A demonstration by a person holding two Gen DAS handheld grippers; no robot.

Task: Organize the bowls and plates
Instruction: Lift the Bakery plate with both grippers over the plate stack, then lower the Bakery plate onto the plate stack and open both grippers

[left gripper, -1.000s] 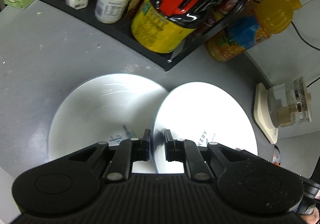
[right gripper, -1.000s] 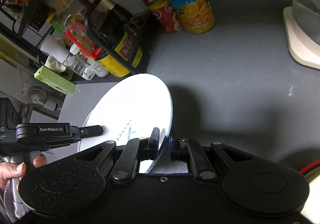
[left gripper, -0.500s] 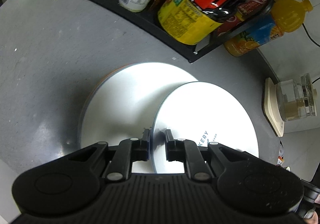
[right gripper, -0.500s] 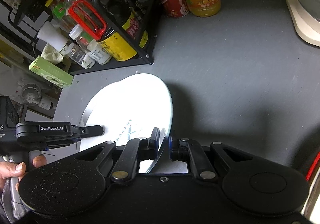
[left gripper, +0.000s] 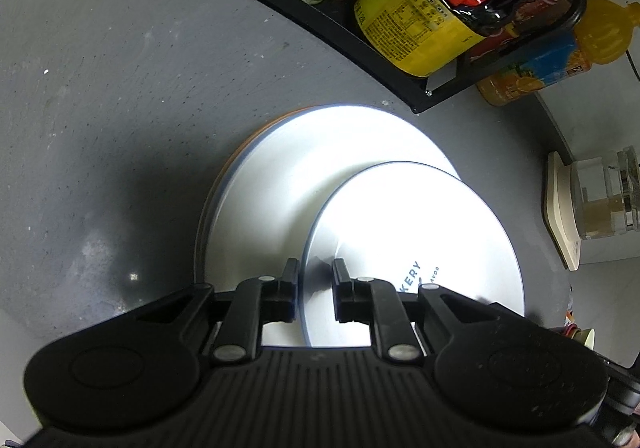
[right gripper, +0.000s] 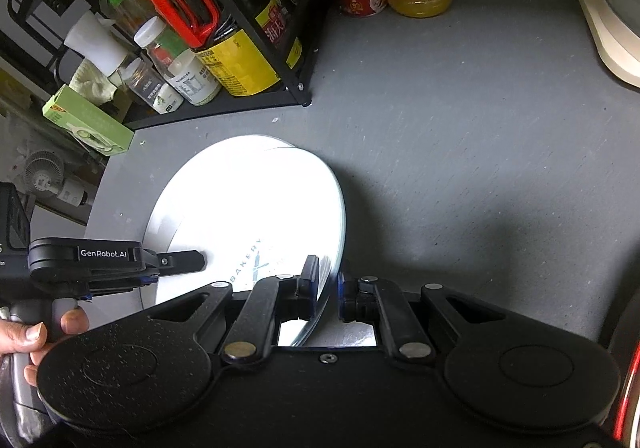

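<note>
On the left, the left claw [left gripper: 316, 290] straddles the near rim of a small round white plate with a thin blue edge and dark lettering [left gripper: 416, 248]. Its fingers sit on either side of the rim with small gaps showing, so I cannot tell whether it is pinching or only bracketing the plate. This small plate lies tilted over a larger round white plate [left gripper: 280, 192], which rests on the grey speckled desk [left gripper: 100, 88] with an orange-edged plate showing just under its left rim.

To the right, the right claw [right gripper: 328, 288] holds the same small plate's opposite rim between its fingers, again with a sliver of gap, so its grip is also uncertain. In that view the left claw [right gripper: 200, 260] reaches in from the side.

The step in hand looks like setting the small plate onto the stack. The next move calls for lowering it level and centred, then freeing both claws without dragging the rim sideways.
</note>
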